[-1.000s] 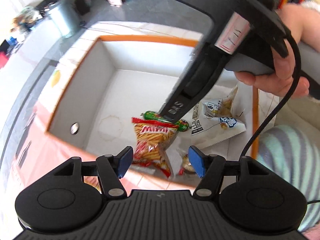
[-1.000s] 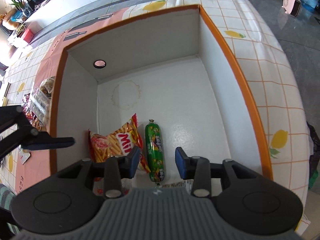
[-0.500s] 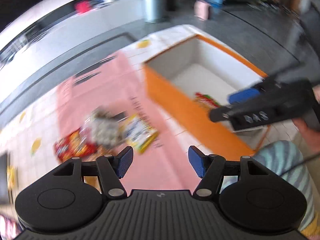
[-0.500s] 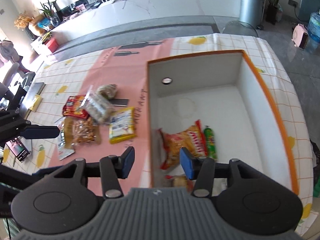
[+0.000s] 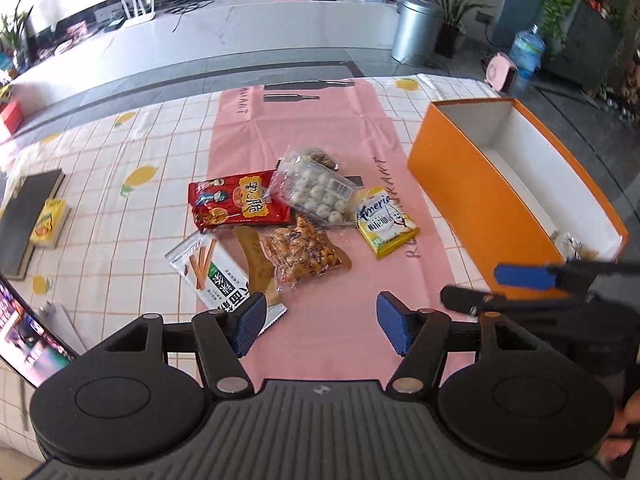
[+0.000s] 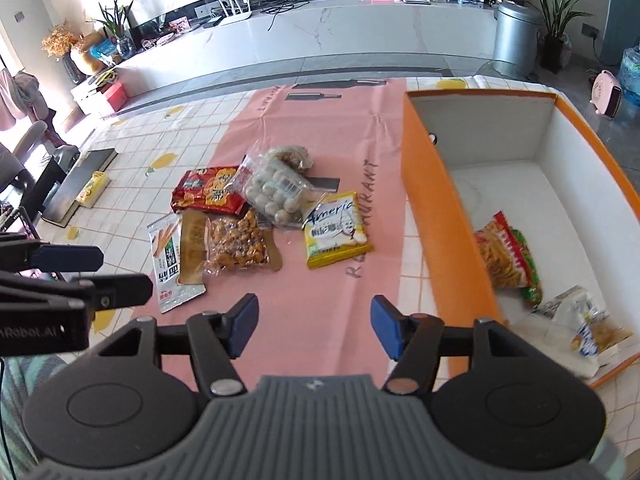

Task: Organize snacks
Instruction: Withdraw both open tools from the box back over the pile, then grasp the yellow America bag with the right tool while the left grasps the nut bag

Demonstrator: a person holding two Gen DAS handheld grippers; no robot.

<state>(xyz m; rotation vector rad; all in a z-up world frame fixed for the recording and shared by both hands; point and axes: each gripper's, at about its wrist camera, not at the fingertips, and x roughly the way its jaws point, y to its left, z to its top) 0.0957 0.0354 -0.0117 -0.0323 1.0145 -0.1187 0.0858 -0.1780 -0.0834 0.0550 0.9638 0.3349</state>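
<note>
An orange box (image 5: 476, 196) with white inside stands at the right; in the right wrist view it (image 6: 440, 208) holds a red chip bag (image 6: 506, 254), a green sausage stick (image 6: 530, 264) and a white packet (image 6: 588, 328). On the pink runner lie a red packet (image 5: 236, 200), a clear tray of white balls (image 5: 316, 192), a yellow packet (image 5: 386, 222), a brown nut bag (image 5: 304, 254) and a white-green stick pack (image 5: 212, 276). My left gripper (image 5: 320, 326) is open and empty above the runner. My right gripper (image 6: 314, 326) is open and empty beside the box.
A pink runner (image 5: 332, 128) lies on a white checked tablecloth (image 5: 120, 200). A dark book and yellow pad (image 5: 32, 216) lie at the far left. A screen (image 5: 24, 332) sits at the left edge. A bin (image 5: 416, 32) stands beyond the table.
Both grippers have pulled back out of the box and swung left over the loose snacks. The green sausage stick stays in the box.
</note>
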